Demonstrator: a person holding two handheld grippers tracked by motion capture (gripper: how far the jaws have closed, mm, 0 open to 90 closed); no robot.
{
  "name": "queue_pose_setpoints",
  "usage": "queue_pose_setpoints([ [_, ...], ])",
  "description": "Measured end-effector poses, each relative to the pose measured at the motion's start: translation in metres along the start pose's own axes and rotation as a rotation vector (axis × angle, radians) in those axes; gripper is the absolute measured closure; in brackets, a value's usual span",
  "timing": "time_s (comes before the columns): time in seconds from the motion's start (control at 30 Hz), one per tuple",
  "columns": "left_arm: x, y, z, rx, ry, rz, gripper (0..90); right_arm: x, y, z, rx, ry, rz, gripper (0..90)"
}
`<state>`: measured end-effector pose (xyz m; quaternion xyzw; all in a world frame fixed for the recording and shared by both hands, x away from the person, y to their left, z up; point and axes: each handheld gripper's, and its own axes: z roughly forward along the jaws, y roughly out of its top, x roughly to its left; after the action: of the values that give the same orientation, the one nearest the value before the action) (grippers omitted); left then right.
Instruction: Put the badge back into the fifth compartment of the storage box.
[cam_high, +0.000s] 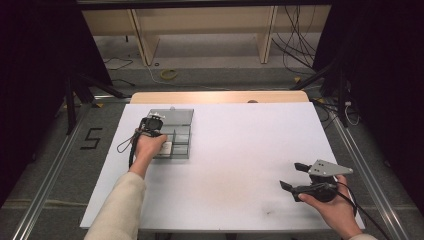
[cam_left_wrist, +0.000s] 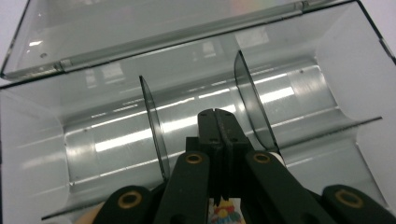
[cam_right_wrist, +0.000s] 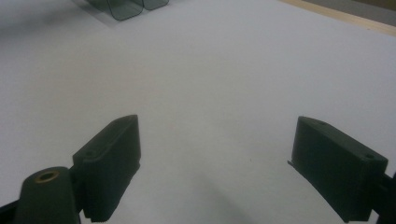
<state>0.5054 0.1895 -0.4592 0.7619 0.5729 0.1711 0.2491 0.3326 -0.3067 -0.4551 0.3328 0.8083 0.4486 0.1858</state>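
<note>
A smoked clear plastic organiser box (cam_high: 181, 136) lies on the left of the white table, its lid (cam_high: 175, 117) folded open at the far side. My left gripper (cam_high: 153, 123) hangs over the box. In the left gripper view it (cam_left_wrist: 215, 116) is shut, jaw tips pressed together over the middle compartment between two curved dividers (cam_left_wrist: 153, 122). A small white item with colourful print (cam_left_wrist: 223, 213) shows under the jaws near their base; whether it is held cannot be told. My right gripper (cam_high: 289, 175) rests open at the table's right front, nothing between its jaws (cam_right_wrist: 215, 168).
The white table top (cam_high: 240, 145) has a wooden strip (cam_high: 220, 96) along its far edge. Cables lie on the floor beyond. In the right gripper view a corner of the box (cam_right_wrist: 125, 8) shows far off at upper left.
</note>
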Motion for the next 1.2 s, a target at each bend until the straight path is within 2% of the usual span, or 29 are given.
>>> queue_pose_setpoints([
  [0.27, -0.002, -0.003, -0.022, -0.111, 0.002, 0.016, 83.3, 0.001, 0.0, 0.001, 0.001, -0.001, 0.001, 16.3],
  [0.43, -0.001, -0.008, -0.037, -0.158, -0.004, 0.0, 74.8, 0.001, 0.0, 0.001, 0.0, 0.0, -0.001, 16.2],
  [0.57, -0.003, -0.009, -0.048, -0.198, -0.02, -0.001, 63.1, 0.001, 0.0, 0.001, -0.001, -0.002, -0.002, 16.3],
  [0.7, -0.009, -0.011, -0.054, -0.21, -0.053, 0.015, 54.0, 0.001, 0.0, 0.0, 0.001, -0.004, 0.001, 16.2],
  [0.77, -0.011, -0.012, -0.056, -0.209, -0.067, 0.037, 50.6, 0.001, 0.0, 0.0, 0.001, -0.004, 0.001, 16.2],
  [0.9, -0.017, -0.015, -0.061, -0.229, -0.086, 0.044, 44.1, 0.001, 0.0, 0.0, 0.001, -0.005, 0.001, 16.3],
  [1.07, -0.022, -0.019, -0.067, -0.247, -0.108, 0.054, 39.5, 0.001, 0.0, 0.0, 0.0, -0.005, 0.0, 16.3],
  [1.2, -0.026, -0.021, -0.071, -0.252, -0.129, 0.077, 36.3, 0.001, 0.0, 0.0, -0.001, -0.004, 0.001, 16.3],
])
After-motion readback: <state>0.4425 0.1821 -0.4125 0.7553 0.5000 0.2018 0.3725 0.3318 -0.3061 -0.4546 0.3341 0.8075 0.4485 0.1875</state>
